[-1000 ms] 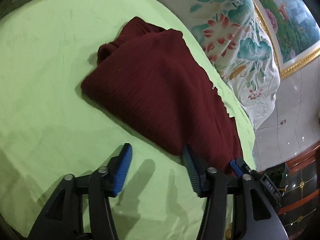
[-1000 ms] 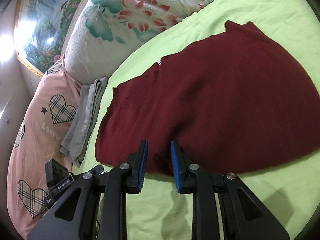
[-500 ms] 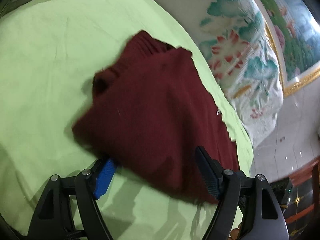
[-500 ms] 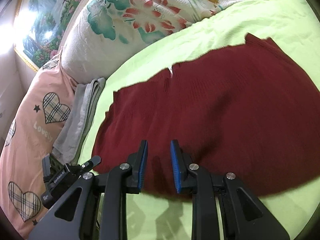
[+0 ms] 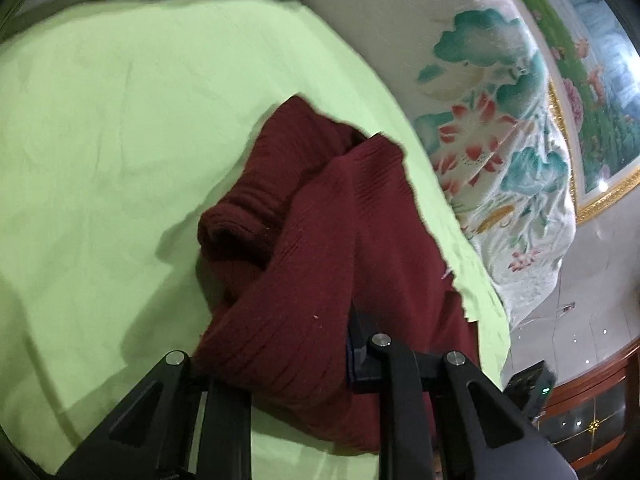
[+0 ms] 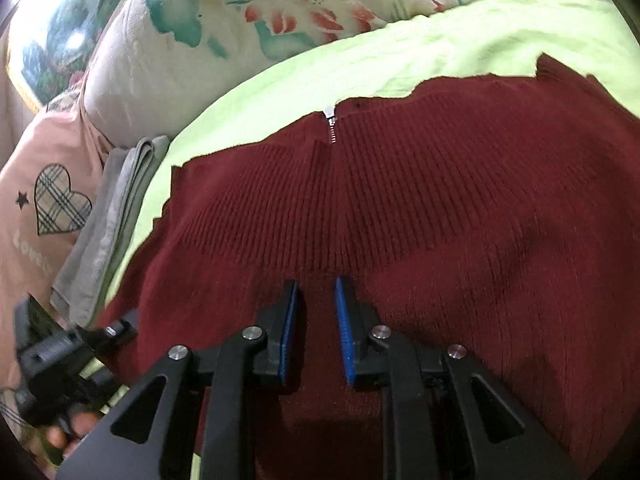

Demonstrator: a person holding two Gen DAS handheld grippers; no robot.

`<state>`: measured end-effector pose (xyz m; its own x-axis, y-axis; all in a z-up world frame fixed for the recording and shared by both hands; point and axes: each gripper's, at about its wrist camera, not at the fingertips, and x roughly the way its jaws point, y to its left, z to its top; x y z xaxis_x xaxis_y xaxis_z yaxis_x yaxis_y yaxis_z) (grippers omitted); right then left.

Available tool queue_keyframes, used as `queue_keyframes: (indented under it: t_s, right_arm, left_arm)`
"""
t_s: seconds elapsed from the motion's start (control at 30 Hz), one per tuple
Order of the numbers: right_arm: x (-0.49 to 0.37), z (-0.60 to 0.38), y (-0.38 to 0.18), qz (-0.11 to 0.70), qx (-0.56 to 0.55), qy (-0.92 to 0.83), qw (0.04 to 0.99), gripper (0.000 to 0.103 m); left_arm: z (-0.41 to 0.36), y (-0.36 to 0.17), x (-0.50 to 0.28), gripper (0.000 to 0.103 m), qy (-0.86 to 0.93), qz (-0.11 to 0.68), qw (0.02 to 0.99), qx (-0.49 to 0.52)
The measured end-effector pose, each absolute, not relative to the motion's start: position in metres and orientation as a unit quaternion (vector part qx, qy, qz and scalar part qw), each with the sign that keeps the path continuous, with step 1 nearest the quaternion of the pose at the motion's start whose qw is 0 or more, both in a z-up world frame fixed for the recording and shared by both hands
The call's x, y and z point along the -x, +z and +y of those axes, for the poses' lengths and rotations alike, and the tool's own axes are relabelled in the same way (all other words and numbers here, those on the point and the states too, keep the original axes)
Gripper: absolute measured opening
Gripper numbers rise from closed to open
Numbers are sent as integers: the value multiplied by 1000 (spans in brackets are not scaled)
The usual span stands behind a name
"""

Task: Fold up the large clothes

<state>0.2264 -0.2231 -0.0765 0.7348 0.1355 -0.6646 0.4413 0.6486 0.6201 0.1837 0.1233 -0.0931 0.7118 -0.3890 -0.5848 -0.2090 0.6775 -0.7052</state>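
Left gripper bites sweater hem for the fold

My left jaws are closing on bunched maroon knit; my right gripper, narrowing, hovers empty over the zip-neck sweater on the green sheet. Next I judge: right grip, then lift together.

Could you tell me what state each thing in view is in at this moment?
Maroon sweater: partly folded on the bed, near edge bunched up.
Zipper: closed along the part that shows.
Left gripper: jaws closing on a thick fold of the sweater.
Right gripper: jaws closing, a narrow gap left, above the knit, nothing pinched.
Green sheet: spread flat, lightly creased.
Grey cloth: folded, at the bed's edge.
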Motion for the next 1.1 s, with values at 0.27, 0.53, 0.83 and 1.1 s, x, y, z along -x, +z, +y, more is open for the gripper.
queue_keyframes:
  t_s: [0.27,0.53,0.83,1.1]
  right_arm:
    - [-211,-252,-89,318,-518,-40,793,19]
    - [-100,-338,-92,176,-660,-73,727,44]
    - [-85,-349,-91,188,-656,-27,730,66]
    - [-97,-343,-80,235,-622,-7,747,79]
  left_arm:
    - [53,-12,-181,17,-179,318,872,326]
    - [-93,-5,-188,17,-329,355,852,202]
    - [-152,-49,-186,18,-295,405,860,99]
    - [-150,-51,-179,20,-297,400,863,82]
